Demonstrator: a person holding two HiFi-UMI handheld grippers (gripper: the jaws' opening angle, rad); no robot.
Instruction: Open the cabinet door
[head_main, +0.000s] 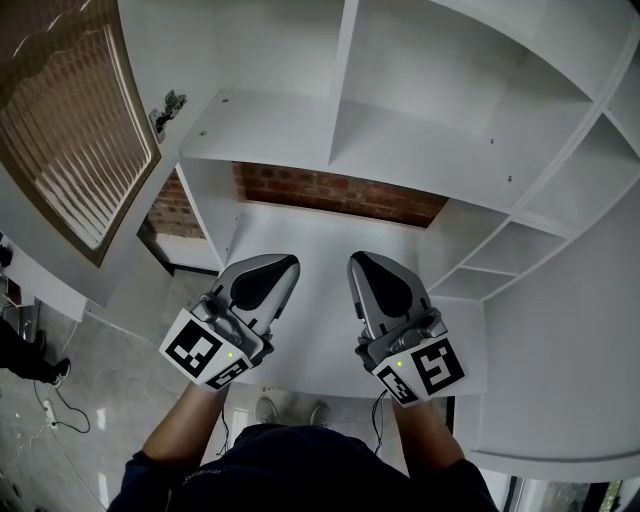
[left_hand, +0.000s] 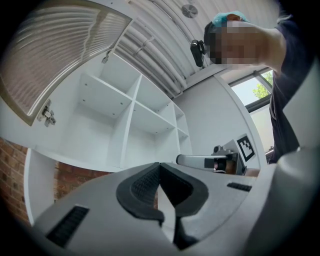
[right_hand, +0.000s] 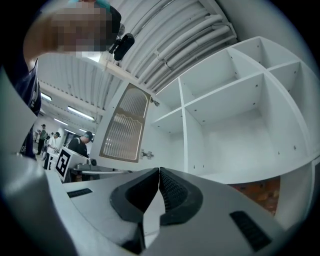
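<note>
- The dark ribbed pads (left_hand: 142, 187) of the left gripper (left_hand: 159, 166) are pressed together at the tips, and nothing is held between them.
- The right gripper (right_hand: 159, 171) is likewise closed tip to tip on nothing.
- Both grey grippers are held side by side, near each other but apart, and are pointed toward the white open-shelf cabinet (head_main: 440, 130). Nothing is touched by either.
- The forearms (head_main: 185, 440) run straight back from the marker cubes (head_main: 205, 350) to the body and are kept close together.
- Open room is left ahead of the tips, over the white board (head_main: 320, 240) along the cabinet's lower edge, behind which a strip of red brick wall (head_main: 340, 192) is seen.
- The brown-framed cabinet door with ribbed glass (head_main: 70, 130) stands wide open at the cabinet's left edge, hung on a metal hinge (head_main: 167, 108).
- The door is well apart from the left gripper, and the compartments are left uncovered.
</note>
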